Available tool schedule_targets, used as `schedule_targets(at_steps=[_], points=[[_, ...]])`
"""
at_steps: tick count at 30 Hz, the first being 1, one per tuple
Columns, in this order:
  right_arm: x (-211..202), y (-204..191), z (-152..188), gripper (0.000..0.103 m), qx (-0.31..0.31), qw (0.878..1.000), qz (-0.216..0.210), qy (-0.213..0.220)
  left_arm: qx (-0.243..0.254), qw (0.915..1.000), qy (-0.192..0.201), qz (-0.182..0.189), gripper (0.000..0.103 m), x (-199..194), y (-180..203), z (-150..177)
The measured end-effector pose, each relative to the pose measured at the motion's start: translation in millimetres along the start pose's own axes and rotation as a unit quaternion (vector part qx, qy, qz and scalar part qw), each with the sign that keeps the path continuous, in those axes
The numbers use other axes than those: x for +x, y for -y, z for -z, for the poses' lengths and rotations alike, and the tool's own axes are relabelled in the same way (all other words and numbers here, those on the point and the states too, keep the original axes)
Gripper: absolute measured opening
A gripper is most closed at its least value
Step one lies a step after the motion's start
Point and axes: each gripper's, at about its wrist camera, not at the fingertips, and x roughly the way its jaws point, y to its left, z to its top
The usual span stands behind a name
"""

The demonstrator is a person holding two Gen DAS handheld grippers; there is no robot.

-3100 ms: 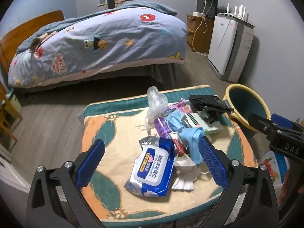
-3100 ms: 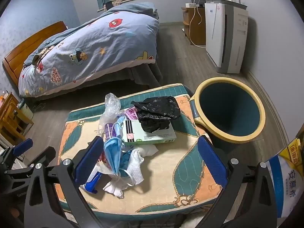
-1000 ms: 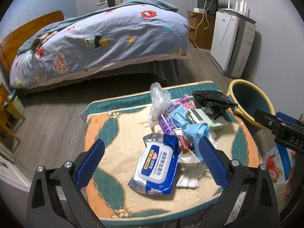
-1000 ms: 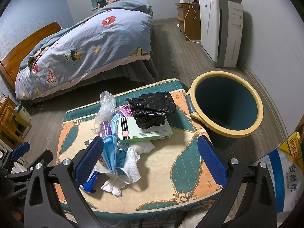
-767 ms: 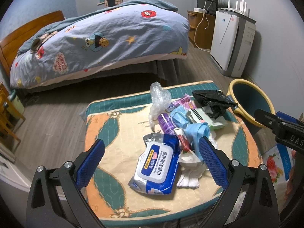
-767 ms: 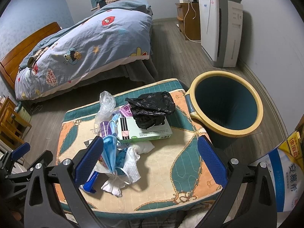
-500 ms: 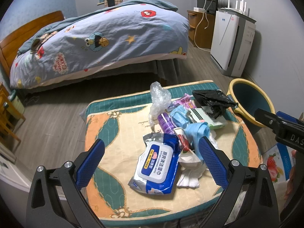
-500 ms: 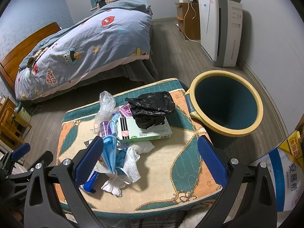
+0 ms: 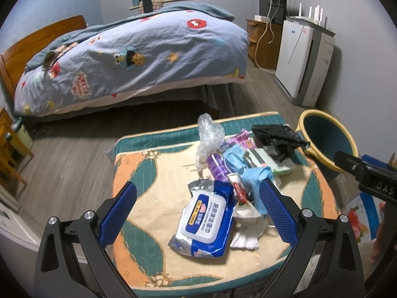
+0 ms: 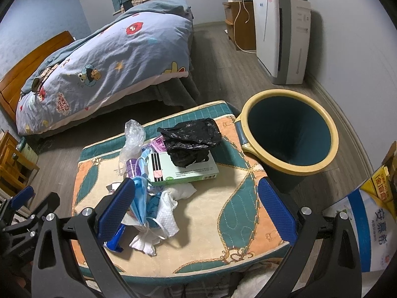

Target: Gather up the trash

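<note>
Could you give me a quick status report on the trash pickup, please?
Both tongs, left and right, open and empty. Trash pile on the cushioned table, bin beside it. Nothing in the way.

Dim, cool indoor light — soft shadows, sharp focus, fisheye-bent dark corners.

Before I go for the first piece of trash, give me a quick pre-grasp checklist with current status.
1. Left gripper open, empty: ok.
2. Right gripper open, empty: ok.
3. Bin mouth unobstructed, beside the padded table: ok.
4. Bin empty: cannot tell, its bottom is dark.
5. Black bag free to lift off the green box: ok, nothing on top.
6. Wipes pack separate from the masks and tissues: not ok, they overlap.
</note>
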Motion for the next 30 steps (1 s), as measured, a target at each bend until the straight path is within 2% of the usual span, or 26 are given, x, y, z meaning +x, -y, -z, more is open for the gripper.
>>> schedule_targets(at_steps=[6, 12, 15, 21, 23, 30], points=[[0.9, -1.5, -7.8, 0.097, 0.003, 1.0, -0.008, -0.003, 0.017, 0.9995, 0.025, 0.007, 0.098, -3.8, 2.6, -19.5], [11.6, -1.1, -26.8, 0.097, -0.012, 1.0, -0.011, -0.012, 0.023, 0.9992, 0.031, 0.011, 0.098, 11.5, -2.7, -47.3], [21.5, 4.5, -46.6, 0.097, -0.021, 1.0, -0.009, -0.012, 0.012, 0.9994, 0.029, 0.012, 0.098, 25.3, -8.5, -61.3], [45.4, 32.9, -85.7, 0.097, 0.012, 1.0, 0.002, 0.01, -0.002, 0.9995, 0.019, 0.026, 0.098, 58.1, -17.6, -84.1], [60.2, 40.7, -94.4, 0.097, 0.019, 1.0, 0.009, 0.002, 0.002, 0.9996, 0.015, 0.025, 0.098, 69.8, -18.2, -89.8], [112.3, 53.9, -106.0, 0.097, 0.039, 0.998, -0.014, -0.042, 0.01, 0.9997, -0.014, 0.018, 0.098, 122.7, -18.6, -104.2]])
